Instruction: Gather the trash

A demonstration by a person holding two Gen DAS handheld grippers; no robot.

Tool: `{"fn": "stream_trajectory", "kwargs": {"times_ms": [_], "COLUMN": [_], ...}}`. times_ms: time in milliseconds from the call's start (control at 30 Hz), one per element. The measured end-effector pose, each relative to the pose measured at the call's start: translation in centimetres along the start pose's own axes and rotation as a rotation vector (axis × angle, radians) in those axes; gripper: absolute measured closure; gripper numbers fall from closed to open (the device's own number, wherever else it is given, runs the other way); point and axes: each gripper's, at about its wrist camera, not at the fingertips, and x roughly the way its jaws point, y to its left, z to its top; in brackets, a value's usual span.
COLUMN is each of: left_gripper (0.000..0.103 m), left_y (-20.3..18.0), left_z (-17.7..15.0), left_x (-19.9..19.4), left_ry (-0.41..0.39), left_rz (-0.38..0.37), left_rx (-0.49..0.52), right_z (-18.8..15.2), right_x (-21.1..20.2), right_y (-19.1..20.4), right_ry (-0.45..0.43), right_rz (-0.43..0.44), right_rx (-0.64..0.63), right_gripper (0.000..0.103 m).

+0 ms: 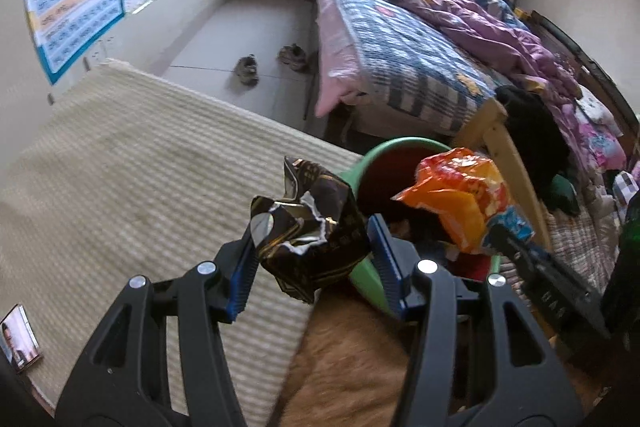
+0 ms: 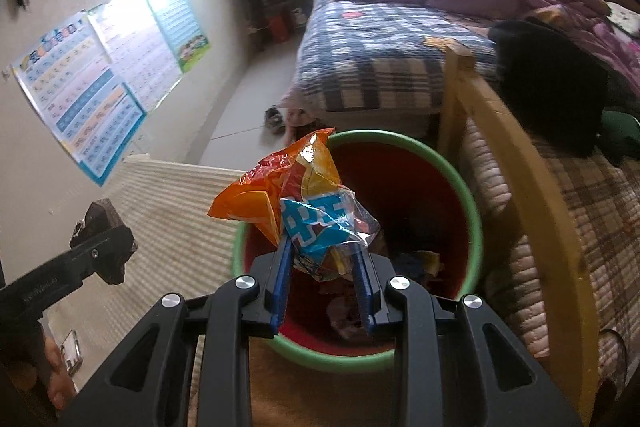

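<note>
A: Why are you standing at the foot of the bed (image 2: 384,39)?

B: Because the bin (image 2: 468,195) sits there, wedged between the bed's wooden frame and the cream-covered counter (image 1: 132,163), so both hands can reach it.

A: And what is your right hand-held gripper (image 2: 324,267) doing?

B: It's pinched narrow on the orange snack bag (image 2: 280,187), hanging over the bin's open mouth, ready to drop, I'd judge.

A: And the left hand-held gripper (image 1: 312,247)?

B: You clamp the crumpled dark wrapper (image 1: 316,223) at a medium spread, just short of the rim.
</note>
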Motion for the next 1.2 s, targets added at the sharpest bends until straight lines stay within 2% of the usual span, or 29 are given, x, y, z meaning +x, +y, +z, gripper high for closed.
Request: {"fn": "stream_trajectory", "kwargs": {"times_ms": [400,433,500,533,733,833,900,1000,1067,1133,1200], "left_gripper": [0.052,0.05,0.025,0.023,0.019,0.015,0.008,0.006,0.006,0.006,0.006], "left_y": [-5.1,-5.3,-5.7,-5.7,-4.0,-2.3,-0.8,1.3,2.7,4.3,5.8], "left_z": [1.9,1.9,1.9,1.8,1.4,1.2,1.1,0.7,0.3,-0.4,-0.8], "left_x": [1.9,2.0,2.3,2.1,0.3,-1.8,-3.9,-7.7,-9.9,-12.4,-14.4], "left_ry": [0.023,0.03,0.049,0.036,-0.014,-0.072,-0.134,-0.266,-0.351,-0.441,-0.497], "left_rz": [-0.083,-0.091,-0.092,-0.084,-0.059,-0.031,0.003,0.083,0.148,0.244,0.315], "left_rx": [0.079,0.085,0.101,0.106,0.089,0.069,0.052,0.042,0.044,0.034,0.002], "right_z": [0.0,0.1,0.0,0.0,0.2,0.4,0.5,0.8,0.9,0.9,0.9], "right_x": [-0.4,-0.4,-0.3,-0.4,-1.0,-2.0,-2.7,-4.4,-6.0,-7.3,-8.3], "right_y": [-3.1,-3.3,-3.4,-3.5,-2.8,-1.3,0.0,2.6,4.9,7.1,9.1], "right_ry": [0.004,0.004,0.0,-0.002,-0.022,-0.062,-0.102,-0.193,-0.279,-0.342,-0.379], "right_rz": [-0.105,-0.108,-0.12,-0.119,-0.12,-0.099,-0.075,-0.001,0.05,0.089,0.116], "right_rx": [0.043,0.045,0.058,0.066,0.064,0.031,-0.001,-0.052,-0.096,-0.149,-0.202], "right_gripper": [0.074,0.072,0.063,0.058,0.05,0.046,0.04,0.023,0.006,0.006,0.006]}}
